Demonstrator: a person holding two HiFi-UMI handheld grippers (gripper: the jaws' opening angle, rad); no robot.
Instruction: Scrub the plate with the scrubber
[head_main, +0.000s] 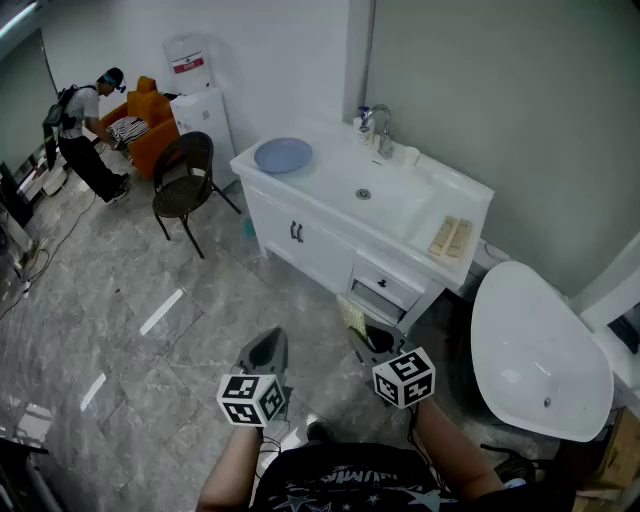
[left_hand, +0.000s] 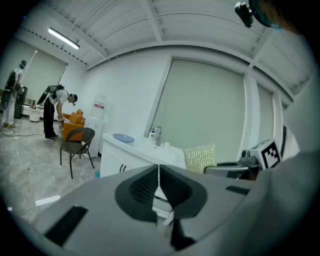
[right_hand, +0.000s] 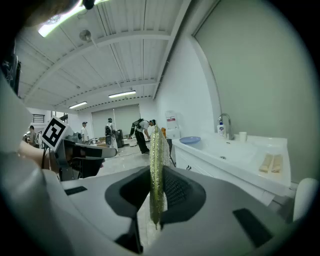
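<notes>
A round blue plate (head_main: 283, 155) lies on the left end of a white vanity counter (head_main: 330, 215), well ahead of both grippers; it also shows as the plate (left_hand: 123, 138) and the plate (right_hand: 189, 140). My right gripper (head_main: 364, 340) is shut on a thin yellow-green glittery scrubber (head_main: 351, 316), which stands edge-on between the jaws as the scrubber (right_hand: 155, 150). My left gripper (head_main: 266, 352) is held level beside it, jaws shut with nothing between them (left_hand: 159, 181). Both grippers hang over the floor, apart from the counter.
The counter holds a sink basin (head_main: 372, 195), a faucet (head_main: 382, 130) and two tan pads (head_main: 452, 238). A dark chair (head_main: 185, 175) stands left of the vanity. A white oval tub (head_main: 535, 350) sits at the right. A person (head_main: 85, 125) bends by an orange seat far left.
</notes>
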